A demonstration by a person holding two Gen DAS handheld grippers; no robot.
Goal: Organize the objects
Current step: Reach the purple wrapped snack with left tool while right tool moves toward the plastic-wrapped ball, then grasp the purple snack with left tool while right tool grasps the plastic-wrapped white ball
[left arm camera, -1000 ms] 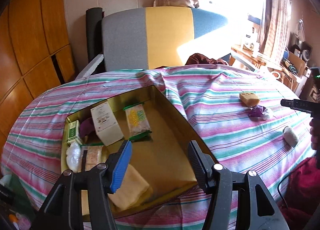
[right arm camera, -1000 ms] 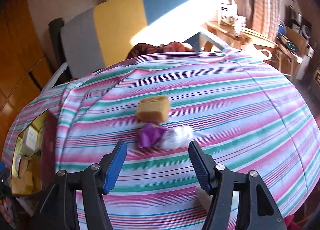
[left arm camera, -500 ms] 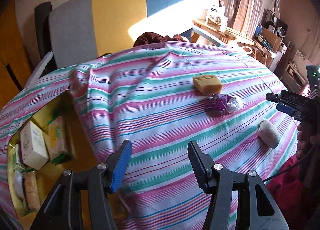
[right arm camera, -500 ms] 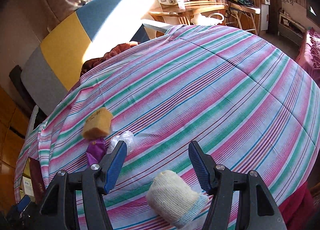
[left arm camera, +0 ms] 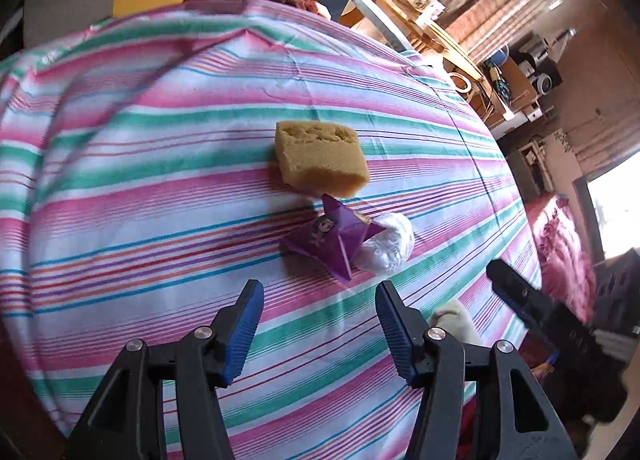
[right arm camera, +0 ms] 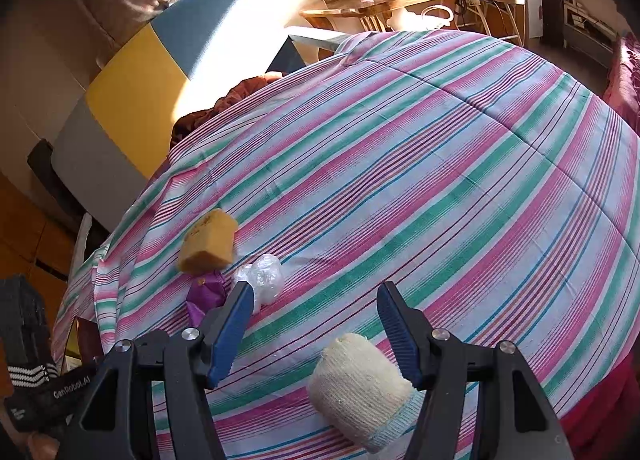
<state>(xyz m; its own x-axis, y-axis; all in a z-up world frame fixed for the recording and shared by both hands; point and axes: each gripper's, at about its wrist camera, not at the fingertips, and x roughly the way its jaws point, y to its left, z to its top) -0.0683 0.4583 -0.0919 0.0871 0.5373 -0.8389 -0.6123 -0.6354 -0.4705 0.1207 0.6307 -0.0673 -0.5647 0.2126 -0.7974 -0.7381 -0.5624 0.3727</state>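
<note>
While both claws — left claw [left arm camera: 318, 326], right claw [right arm camera: 314, 330] — gape empty, the right's finger half-hides the purple packet [right arm camera: 204, 294].

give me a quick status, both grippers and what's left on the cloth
Left gripper open, empty, short of the purple packet. Right gripper open over the knit roll, not gripping. Sponge untouched. Nothing blocking.

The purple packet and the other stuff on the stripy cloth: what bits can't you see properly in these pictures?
- purple packet: right wrist view, mostly hidden by the right gripper's finger.
- rolled sock: left wrist view, mostly hidden behind the left gripper's finger.
- white plastic wad: what it wraps is too crumpled to tell.
- packet print: too small to read.
- box: right wrist view, only a corner shows behind the other gripper.
</note>
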